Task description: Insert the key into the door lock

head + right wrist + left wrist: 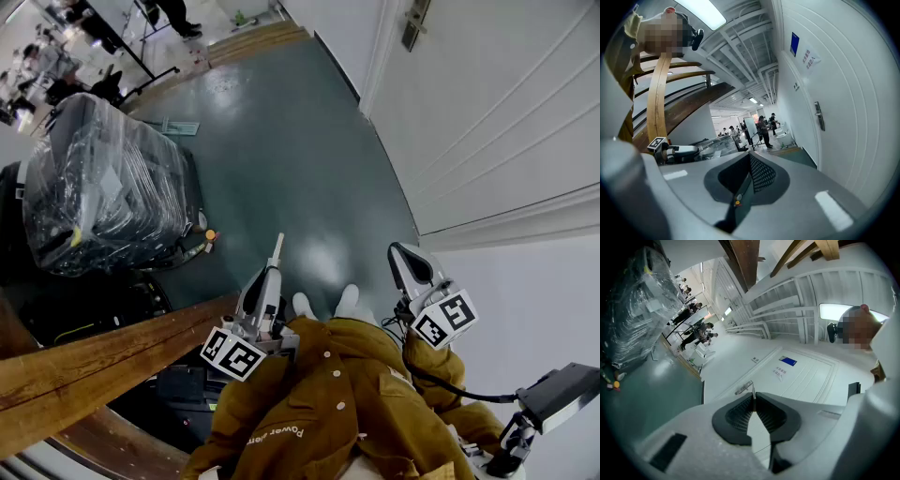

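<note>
Holds the key pinched by its end between the nearly closed jaws of the left gripper, blade pointing ahead, with the right gripper closed on nothing alongside. Stands well apart from the door lock on the white door. Could well twist or drop the thin blade if brought to the keyhole off-line, given so slight a pinch.
</note>
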Demonstrator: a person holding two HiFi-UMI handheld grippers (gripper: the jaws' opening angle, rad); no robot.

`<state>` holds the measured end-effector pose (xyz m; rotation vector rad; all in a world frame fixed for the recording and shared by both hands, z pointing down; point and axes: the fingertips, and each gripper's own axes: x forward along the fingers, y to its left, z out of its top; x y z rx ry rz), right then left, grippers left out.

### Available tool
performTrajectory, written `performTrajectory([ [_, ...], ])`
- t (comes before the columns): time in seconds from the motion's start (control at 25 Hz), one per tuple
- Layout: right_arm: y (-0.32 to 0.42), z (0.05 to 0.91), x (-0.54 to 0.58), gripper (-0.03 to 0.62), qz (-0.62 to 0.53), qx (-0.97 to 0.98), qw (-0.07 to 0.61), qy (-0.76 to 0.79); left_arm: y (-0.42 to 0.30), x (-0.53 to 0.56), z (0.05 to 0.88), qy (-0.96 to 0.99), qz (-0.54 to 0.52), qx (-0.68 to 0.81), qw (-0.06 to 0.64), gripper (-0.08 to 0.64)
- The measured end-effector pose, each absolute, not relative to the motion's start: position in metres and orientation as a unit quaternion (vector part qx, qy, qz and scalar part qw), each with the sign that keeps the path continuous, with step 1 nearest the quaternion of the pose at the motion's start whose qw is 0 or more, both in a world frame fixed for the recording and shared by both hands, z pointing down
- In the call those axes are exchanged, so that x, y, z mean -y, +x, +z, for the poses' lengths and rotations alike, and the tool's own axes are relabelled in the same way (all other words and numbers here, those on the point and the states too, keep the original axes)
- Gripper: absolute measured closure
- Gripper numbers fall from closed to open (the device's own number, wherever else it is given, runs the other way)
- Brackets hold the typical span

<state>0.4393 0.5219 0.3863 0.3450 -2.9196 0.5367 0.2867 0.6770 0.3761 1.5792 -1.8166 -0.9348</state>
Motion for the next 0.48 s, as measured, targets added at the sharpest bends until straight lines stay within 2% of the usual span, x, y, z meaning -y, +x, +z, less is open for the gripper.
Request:
performTrajectory([
  [0.48,0.406,0.385,-0.565,0.586,0.162,0.978,0.080,0.101,0.261,-0.709,0.374,0.587,-0.356,0.677,0.266,0.535],
])
